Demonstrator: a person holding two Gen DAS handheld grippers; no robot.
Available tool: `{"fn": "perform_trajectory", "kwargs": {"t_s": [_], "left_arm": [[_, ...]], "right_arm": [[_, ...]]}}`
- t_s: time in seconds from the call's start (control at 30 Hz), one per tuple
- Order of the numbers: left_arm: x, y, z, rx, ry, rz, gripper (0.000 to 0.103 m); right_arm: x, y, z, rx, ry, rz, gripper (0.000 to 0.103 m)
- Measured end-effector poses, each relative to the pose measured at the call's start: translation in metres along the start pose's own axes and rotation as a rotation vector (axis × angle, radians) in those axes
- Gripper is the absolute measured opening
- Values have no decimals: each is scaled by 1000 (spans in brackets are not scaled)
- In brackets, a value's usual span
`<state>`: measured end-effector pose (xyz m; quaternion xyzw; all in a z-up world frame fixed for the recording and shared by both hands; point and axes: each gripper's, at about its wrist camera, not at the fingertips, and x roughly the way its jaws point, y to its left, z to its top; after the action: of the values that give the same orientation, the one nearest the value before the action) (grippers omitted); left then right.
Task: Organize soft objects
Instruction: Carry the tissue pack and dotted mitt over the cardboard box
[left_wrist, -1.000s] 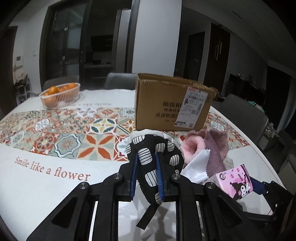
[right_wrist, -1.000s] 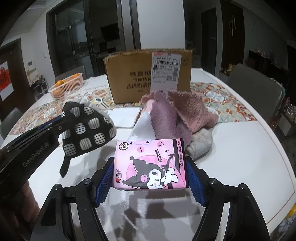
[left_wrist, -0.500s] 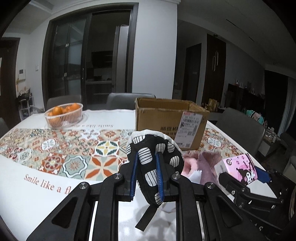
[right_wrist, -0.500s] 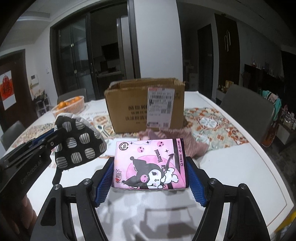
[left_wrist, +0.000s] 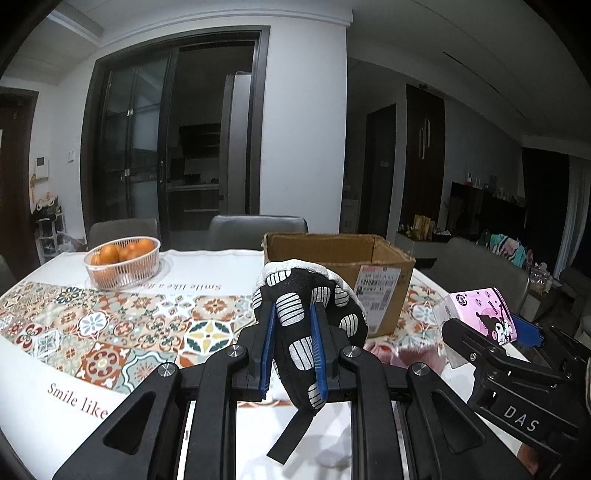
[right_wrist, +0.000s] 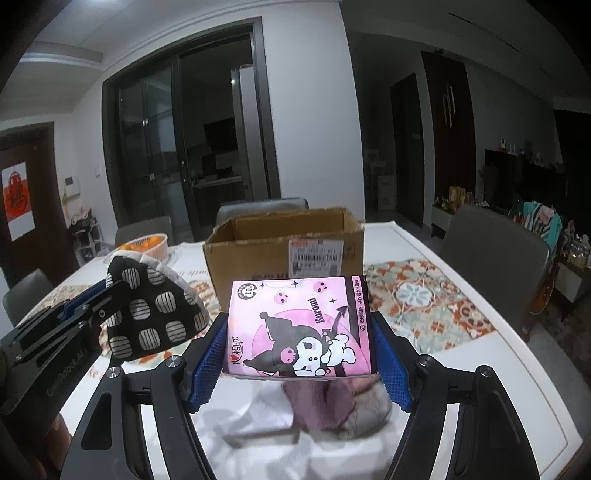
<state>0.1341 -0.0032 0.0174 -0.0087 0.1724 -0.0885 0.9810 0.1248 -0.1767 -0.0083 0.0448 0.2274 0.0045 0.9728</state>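
left gripper (left_wrist: 293, 350): jaws clamped on black-and-white oven mitt (left_wrist: 308, 317), now higher above table (left_wrist: 44, 387) | cardboard box (left_wrist: 340, 258): open, closer, behind both | right gripper (right_wrist: 299, 363): jaws wide, clamped on pink Kuromi tissue pack (right_wrist: 301, 326), raised above pink towels (right_wrist: 325, 402)

You see a black mitt (left_wrist: 310, 332) with white striped patches, a pink pack (right_wrist: 300, 328), a brown box (right_wrist: 258, 254) and orange-teal tiled cloth (left_wrist: 92, 325).
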Motion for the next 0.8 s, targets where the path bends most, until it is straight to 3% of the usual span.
{"fn": "perform_trajectory", "kwargs": {"t_s": [0.8], "left_arm": [[41,-12,54,75,-139,-3,19]], "right_arm": [[40,-12,61,-10,-112,6,74]]}}
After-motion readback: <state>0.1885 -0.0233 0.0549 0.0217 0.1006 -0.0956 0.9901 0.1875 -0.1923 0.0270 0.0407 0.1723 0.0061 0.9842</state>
